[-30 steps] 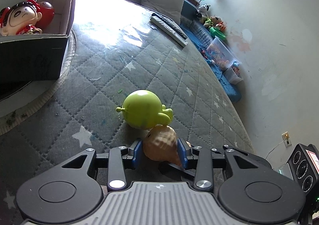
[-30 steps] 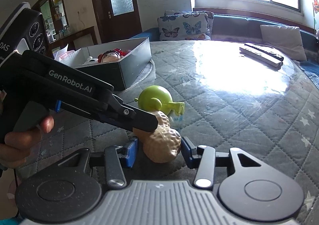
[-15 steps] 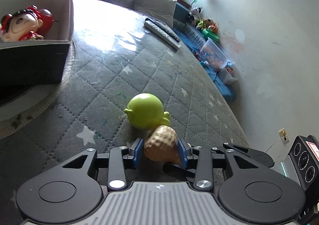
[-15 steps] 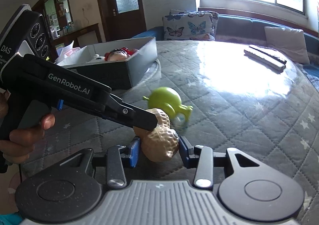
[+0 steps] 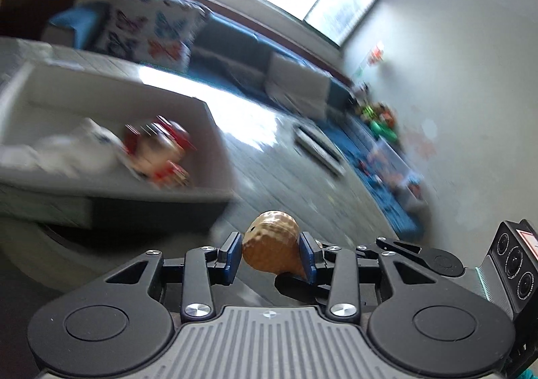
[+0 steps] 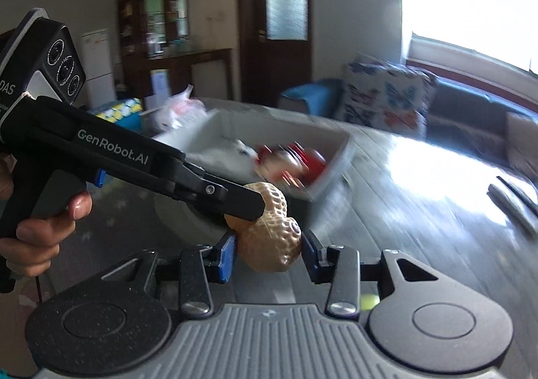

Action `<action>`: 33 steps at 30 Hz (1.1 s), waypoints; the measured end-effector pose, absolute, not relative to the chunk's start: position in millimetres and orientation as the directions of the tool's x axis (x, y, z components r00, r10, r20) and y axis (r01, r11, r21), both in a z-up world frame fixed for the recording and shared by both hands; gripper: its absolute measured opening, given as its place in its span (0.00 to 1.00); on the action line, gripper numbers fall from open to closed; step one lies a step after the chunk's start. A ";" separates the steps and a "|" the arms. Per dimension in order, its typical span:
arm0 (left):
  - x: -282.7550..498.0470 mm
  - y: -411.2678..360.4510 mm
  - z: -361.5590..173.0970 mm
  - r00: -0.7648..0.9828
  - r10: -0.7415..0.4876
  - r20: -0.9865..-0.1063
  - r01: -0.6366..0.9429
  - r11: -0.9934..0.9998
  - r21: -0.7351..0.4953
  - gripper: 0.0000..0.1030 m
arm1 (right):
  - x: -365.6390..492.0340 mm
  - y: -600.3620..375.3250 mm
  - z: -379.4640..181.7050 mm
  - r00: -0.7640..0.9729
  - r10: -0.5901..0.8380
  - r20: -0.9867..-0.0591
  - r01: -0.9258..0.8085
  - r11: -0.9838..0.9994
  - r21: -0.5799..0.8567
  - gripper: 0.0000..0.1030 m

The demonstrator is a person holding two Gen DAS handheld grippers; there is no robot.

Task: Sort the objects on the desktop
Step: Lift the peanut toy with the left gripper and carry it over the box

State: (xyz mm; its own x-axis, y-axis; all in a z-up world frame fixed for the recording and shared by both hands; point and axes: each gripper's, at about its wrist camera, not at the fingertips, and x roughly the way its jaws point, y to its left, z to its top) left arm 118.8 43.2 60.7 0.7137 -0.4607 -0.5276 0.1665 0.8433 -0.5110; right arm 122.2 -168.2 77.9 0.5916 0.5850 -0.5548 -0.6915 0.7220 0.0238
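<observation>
Peanut toy held off the table between 2 grippers, near the sorting box.

The left gripper (image 5: 271, 253) is closed on the peanut toy (image 5: 271, 249), its blue pads (image 5: 231, 253) pressing both flanks; the right gripper (image 6: 267, 253) brackets the same toy's other lobe, left pad touching, right pad seemingly just apart, so whether it grips cannot be told. The box (image 5: 215, 150) lies at 10 o'clock in the left view, a red-and-white doll (image 5: 158, 150) inside. Risks, as judgement: the rounded, dimpled shell may twist or slip if the 2 grippers pull apart unevenly; blurred surroundings suggest fast motion, so an early release could drop the toy short of the box wall.
</observation>
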 end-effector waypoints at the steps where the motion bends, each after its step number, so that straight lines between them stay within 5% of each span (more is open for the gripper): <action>1: 121.2 54.3 64.2 0.727 -0.443 -0.524 0.149 0.847 -0.510 0.39 | 128.1 -158.5 80.4 0.583 0.596 -0.552 -0.705 0.709 0.020 0.40; 16: 194.1 179.7 51.7 0.753 -0.295 -0.589 -0.084 0.844 -0.530 0.39 | 240.2 -30.5 70.8 0.382 0.682 -0.624 -0.818 0.564 0.116 0.40; 33: 211.5 172.4 30.8 0.685 -0.293 -0.667 -0.111 0.863 -0.492 0.39 | 269.3 -8.8 40.6 0.297 0.613 -0.732 -0.822 0.554 0.130 0.44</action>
